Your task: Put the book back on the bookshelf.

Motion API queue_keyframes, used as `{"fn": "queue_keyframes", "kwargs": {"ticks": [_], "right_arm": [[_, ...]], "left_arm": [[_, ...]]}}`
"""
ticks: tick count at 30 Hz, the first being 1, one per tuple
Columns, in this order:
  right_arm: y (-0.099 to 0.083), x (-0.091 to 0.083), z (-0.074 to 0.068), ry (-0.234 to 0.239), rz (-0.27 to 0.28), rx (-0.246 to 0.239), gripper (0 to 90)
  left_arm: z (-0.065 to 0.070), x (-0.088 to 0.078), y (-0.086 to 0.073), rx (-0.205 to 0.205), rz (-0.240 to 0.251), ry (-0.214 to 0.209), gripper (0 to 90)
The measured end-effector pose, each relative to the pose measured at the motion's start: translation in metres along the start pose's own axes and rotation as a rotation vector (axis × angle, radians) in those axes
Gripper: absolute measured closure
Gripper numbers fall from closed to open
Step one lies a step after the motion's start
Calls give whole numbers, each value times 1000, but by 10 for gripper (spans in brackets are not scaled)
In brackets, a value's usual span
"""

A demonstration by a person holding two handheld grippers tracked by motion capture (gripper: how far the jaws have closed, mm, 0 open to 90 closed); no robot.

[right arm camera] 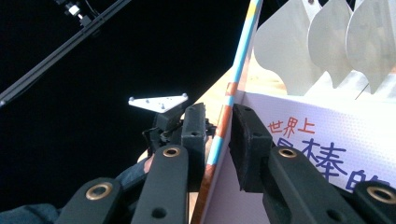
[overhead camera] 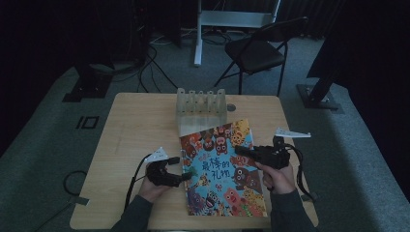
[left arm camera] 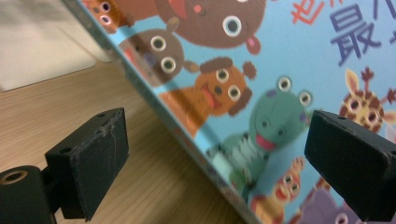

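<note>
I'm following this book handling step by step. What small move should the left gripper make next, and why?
Probably slide the left gripper onto the picture book's near edge and close. Its jaws stand open astride that edge, while the right gripper pinches the cover open.

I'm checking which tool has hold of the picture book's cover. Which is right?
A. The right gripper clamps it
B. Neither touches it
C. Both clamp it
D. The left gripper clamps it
A: the right gripper is shut on the edge of the lifted cover of the picture book, while the left gripper stands open at the book's side.
</note>
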State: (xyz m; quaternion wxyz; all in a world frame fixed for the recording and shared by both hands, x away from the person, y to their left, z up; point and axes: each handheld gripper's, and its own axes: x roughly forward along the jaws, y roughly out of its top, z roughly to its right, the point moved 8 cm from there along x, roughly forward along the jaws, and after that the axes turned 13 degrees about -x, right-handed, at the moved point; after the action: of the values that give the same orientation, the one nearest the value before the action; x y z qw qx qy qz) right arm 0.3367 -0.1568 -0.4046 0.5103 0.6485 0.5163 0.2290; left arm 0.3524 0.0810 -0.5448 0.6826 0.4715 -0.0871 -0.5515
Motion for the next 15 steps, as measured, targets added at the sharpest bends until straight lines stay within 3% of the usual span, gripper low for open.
{"fn": "queue_keyframes", "kwargs": {"ticks": [4, 7, 15], "right_arm": [[0, -2, -3, 7, 1, -9, 760], [0, -2, -4, 14, 1, -13, 760], [0, -3, -5, 19, 5, -21, 759]], "left_arm": [[-1, 5, 3, -50, 14, -44, 77], [1, 7, 5, -66, 26, -87, 110], [1, 8, 14, -107, 47, -152, 146]]}}
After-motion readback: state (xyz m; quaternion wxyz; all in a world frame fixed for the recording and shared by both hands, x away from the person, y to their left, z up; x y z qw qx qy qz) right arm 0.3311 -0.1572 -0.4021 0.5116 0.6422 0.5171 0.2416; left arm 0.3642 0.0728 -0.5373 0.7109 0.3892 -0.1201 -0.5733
